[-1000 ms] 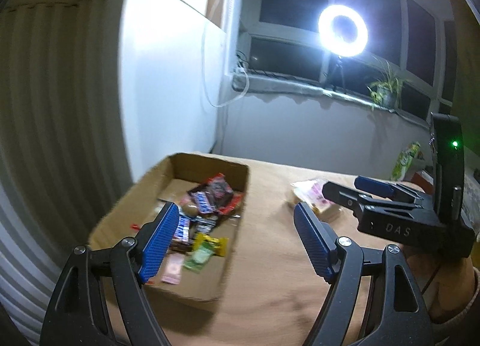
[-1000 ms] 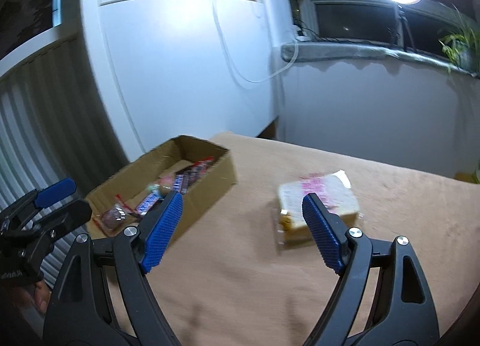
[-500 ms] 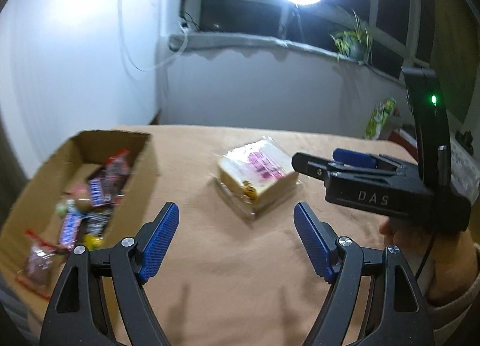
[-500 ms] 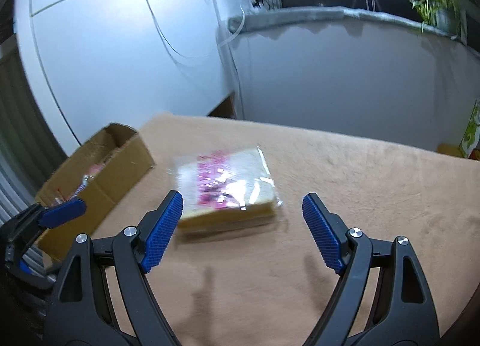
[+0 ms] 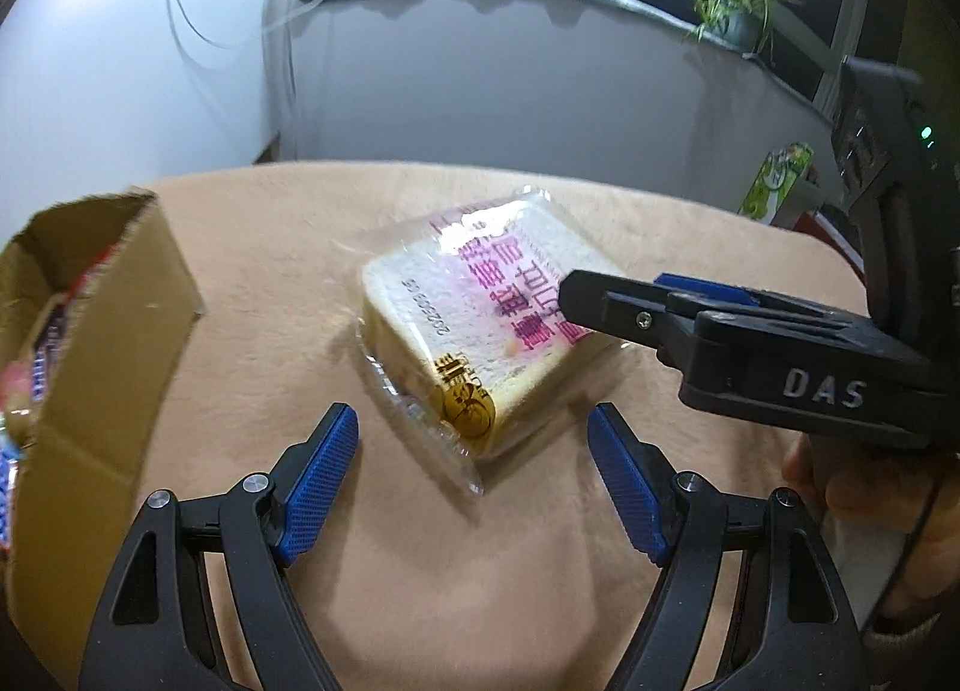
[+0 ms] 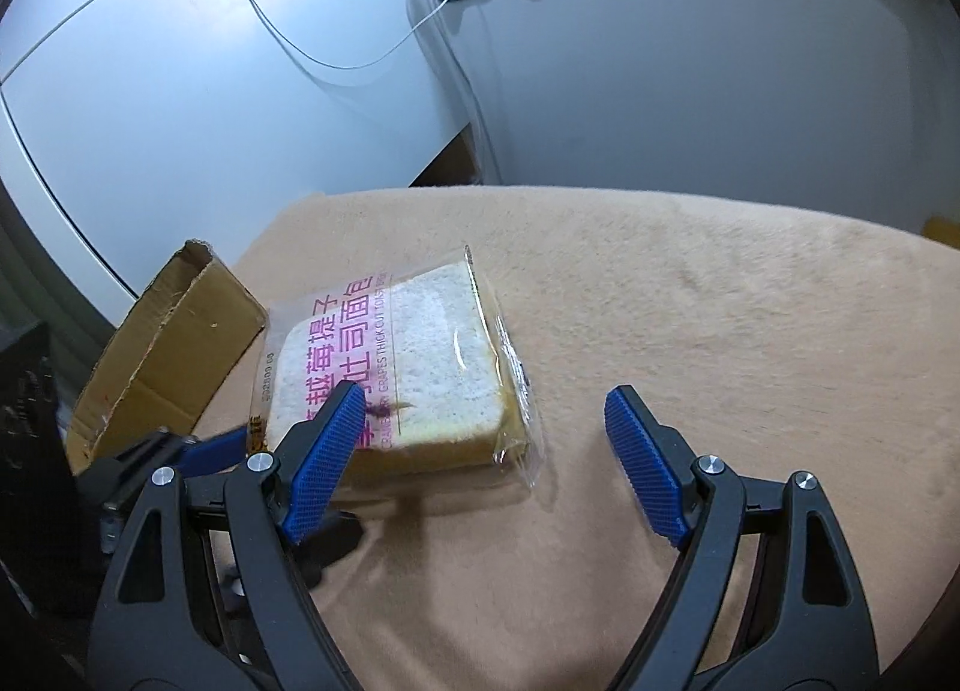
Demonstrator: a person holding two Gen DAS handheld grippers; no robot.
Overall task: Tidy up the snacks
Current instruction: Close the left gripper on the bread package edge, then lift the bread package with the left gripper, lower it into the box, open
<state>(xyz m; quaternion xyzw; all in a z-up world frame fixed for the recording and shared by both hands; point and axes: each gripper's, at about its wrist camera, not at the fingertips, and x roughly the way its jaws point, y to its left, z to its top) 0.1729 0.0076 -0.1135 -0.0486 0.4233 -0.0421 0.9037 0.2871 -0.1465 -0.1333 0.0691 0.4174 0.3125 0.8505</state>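
Hovering wide open, both the left gripper (image 5: pixel 474 478) and right gripper (image 6: pixel 489 460) frame the wrapped bread (image 5: pixel 480 313) lying on the table (image 6: pixel 720 301) beside the box (image 5: pixel 90 319), likely lining up a grab.

"DAS" on right claw (image 5: pixel 606 295); "THICK CUT" on bread bag (image 6: pixel 396 367).

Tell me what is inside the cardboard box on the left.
The open brown cardboard box shows blurred snack wrappers, red, blue and white, against its inner wall. The frame edge cuts off the rest. From the right wrist view, its contents are hidden.
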